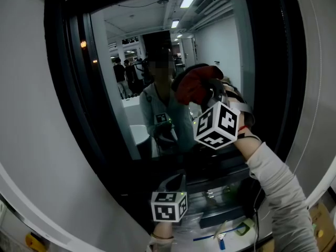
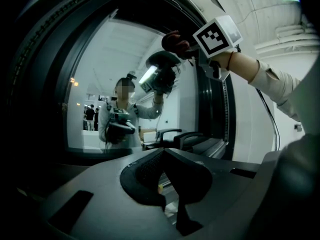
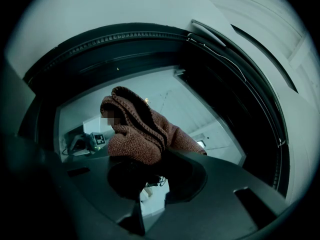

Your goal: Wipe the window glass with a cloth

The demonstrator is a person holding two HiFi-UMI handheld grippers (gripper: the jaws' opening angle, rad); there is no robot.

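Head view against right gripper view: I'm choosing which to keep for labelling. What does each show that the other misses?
Only the head view shows the left claw directly, held low, and the sleeve behind the right claw. Only the right gripper view shows that claw's jaws shut on the cloth, its knit clear. Both show the cloth in front of the glass, with a reflection in it.

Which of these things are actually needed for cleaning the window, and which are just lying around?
In use: window glass; knitted cloth; right gripper, clamped on the cloth.
Lying about: left gripper, shut and empty, held low; cardboard box; blue pen-like item; clear plastic wrapping.
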